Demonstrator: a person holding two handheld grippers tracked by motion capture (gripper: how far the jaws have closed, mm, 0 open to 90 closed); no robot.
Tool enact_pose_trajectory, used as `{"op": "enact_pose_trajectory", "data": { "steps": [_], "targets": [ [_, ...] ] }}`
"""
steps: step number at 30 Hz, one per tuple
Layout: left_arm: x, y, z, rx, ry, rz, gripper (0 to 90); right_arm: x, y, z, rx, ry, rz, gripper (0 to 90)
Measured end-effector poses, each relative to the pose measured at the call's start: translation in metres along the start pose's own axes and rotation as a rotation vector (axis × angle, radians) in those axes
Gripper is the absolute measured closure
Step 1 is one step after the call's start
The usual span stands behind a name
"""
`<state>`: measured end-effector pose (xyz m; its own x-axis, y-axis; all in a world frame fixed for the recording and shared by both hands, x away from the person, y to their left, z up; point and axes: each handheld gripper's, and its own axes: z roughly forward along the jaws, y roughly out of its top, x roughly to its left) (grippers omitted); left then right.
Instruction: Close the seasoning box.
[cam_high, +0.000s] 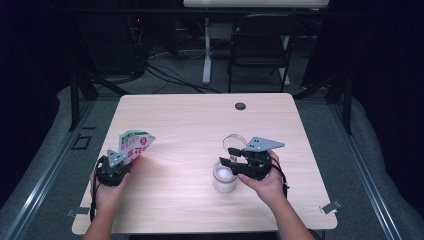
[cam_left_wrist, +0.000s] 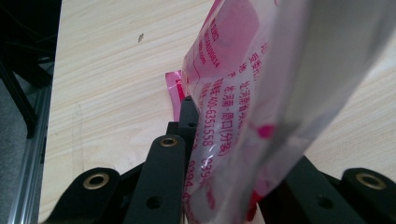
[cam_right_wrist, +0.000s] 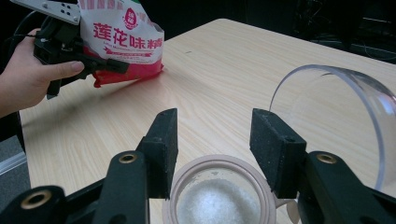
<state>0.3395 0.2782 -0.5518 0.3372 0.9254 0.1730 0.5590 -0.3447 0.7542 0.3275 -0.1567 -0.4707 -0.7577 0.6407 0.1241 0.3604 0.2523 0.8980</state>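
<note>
A pink and white bag (cam_high: 136, 144) with red print is pinched at its lower edge by my left gripper (cam_high: 128, 160), near the table's left side. In the left gripper view the bag (cam_left_wrist: 252, 84) lies against the left jaw and hides the other; my left gripper (cam_left_wrist: 224, 135) is shut on it. A jar (cam_high: 223, 179) of white grains stands at front centre, its clear lid (cam_high: 233, 140) flipped up behind. My right gripper (cam_high: 229, 161) hovers over the jar's mouth (cam_right_wrist: 219, 196), open (cam_right_wrist: 214, 126), with nothing between the pads. The bag (cam_right_wrist: 123, 42) also shows far left in the right gripper view.
The wooden table (cam_high: 200, 120) has a dark round cable hole (cam_high: 240, 106) at the back. A folding chair (cam_high: 260, 42) and a desk leg (cam_high: 206, 50) stand beyond the far edge. The clear lid (cam_right_wrist: 336, 116) rises close to my right jaw.
</note>
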Motion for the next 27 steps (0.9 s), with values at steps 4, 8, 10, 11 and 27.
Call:
{"op": "enact_pose_trajectory", "data": {
  "steps": [4,8,10,11,27],
  "targets": [
    [-0.001,-0.001,0.001,0.011,-0.006,-0.003,76.9,0.0,0.0,0.001,0.007,-0.003,0.0,52.0],
    [-0.003,-0.001,0.002,0.01,-0.005,0.005,75.8,0.0,-0.001,0.002,0.006,-0.001,0.001,52.0],
    [-0.004,-0.001,0.002,0.013,-0.005,0.009,75.2,0.0,-0.001,0.002,0.005,-0.002,0.002,52.0],
    [-0.004,-0.001,0.002,0.016,-0.008,0.009,74.9,0.0,-0.001,0.002,0.007,0.0,0.001,52.0],
    [-0.014,0.001,-0.007,-0.037,0.004,0.049,53.9,0.0,0.0,0.002,0.008,-0.001,-0.002,51.8]
  ]
}}
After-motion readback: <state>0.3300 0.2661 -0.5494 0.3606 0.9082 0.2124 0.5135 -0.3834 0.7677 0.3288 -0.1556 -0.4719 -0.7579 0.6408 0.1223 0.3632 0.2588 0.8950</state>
